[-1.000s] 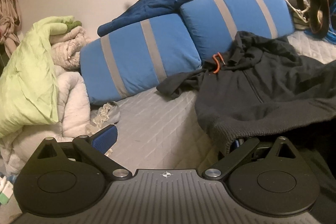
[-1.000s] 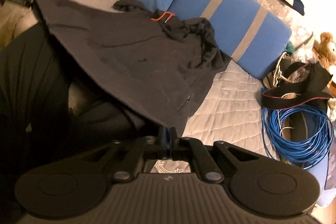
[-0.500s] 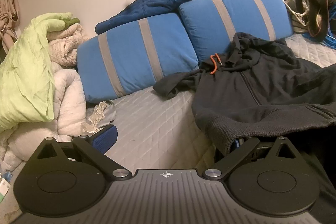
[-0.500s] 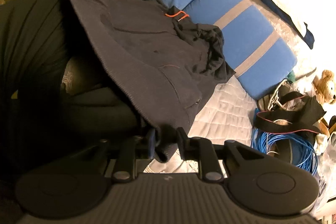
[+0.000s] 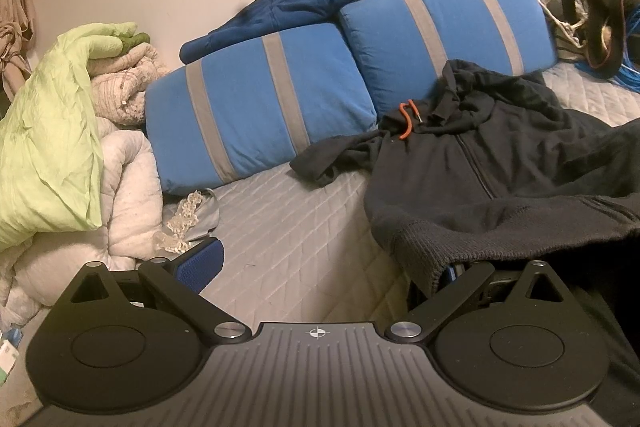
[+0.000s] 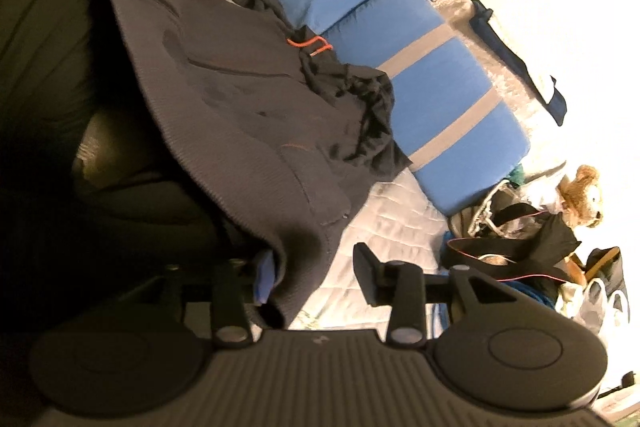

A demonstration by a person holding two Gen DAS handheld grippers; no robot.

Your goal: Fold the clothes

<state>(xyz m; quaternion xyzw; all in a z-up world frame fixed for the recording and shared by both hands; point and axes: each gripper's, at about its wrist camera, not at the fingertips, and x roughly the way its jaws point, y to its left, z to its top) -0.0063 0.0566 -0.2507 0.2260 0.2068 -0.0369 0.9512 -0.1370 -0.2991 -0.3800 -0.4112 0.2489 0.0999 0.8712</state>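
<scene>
A dark grey zip hoodie with an orange drawstring lies spread on the quilted bed, its hood up against the blue pillows. My left gripper is open wide at the hoodie's lower left corner. The ribbed hem drapes over its right finger, and its left fingertip is bare over the quilt. In the right wrist view the hoodie runs from the top left down to my right gripper, which stands open. The hem corner hangs over its left finger and into the gap. Its right finger touches nothing.
Two blue pillows with grey stripes line the wall, a navy garment on top. A green blanket and white bedding pile up on the left. On the right are a teddy bear, bags and a blue cable. Bare quilt lies between the fingers.
My right gripper was shut on the hoodie's hem one second ago and has since opened wide. The hem now only rests on its left finger. The left gripper stayed open.
</scene>
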